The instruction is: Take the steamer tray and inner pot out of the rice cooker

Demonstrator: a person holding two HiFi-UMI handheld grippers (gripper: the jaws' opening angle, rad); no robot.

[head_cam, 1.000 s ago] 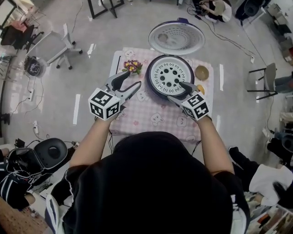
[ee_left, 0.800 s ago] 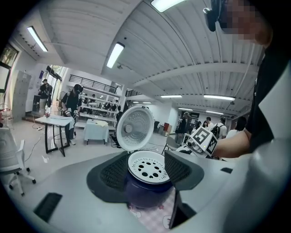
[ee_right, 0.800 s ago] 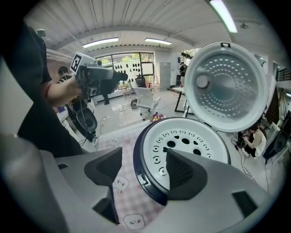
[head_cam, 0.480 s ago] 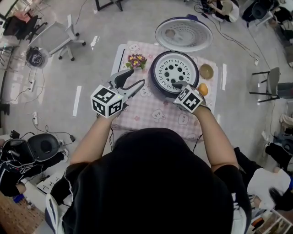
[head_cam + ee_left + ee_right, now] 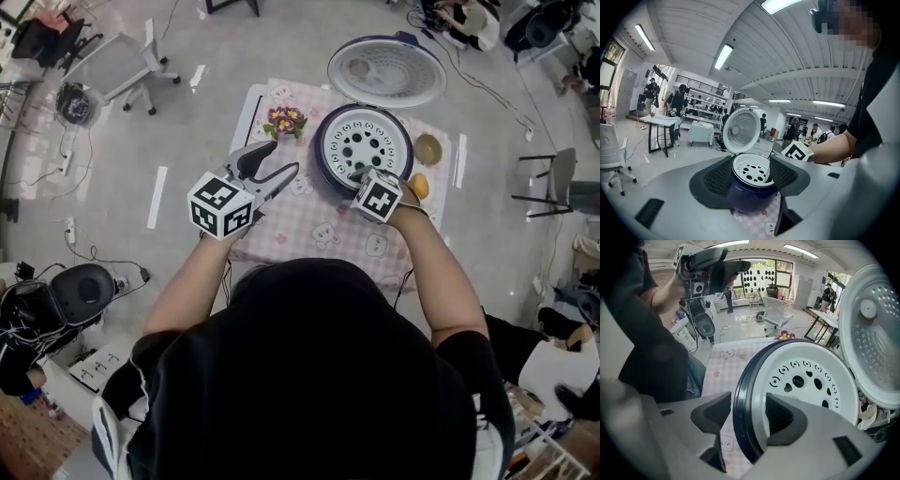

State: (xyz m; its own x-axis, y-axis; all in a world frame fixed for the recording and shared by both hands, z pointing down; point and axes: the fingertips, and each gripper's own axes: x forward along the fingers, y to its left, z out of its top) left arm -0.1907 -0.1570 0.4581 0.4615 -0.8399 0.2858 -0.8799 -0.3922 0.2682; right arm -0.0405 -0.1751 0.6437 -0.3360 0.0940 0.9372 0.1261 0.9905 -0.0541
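Fingers [image 5: 785,420] on right gripper [image 5: 358,176] have just been closing, not yet pinching, straddling steamer tray [image 5: 349,127] rim at 6 o'clock; tray seated in rice cooker [image 5: 319,155]. Catch the white rim only, lift straight. Left gripper [image 5: 284,161] wide, empty.

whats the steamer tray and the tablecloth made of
Steamer tray: looks like white plastic, smooth and semi-matte; moulded round and heart-shaped holes, no metallic shine. Tablecloth: likely thin fabric or vinyl, pink check with printed cartoon figures; weave too small to tell.
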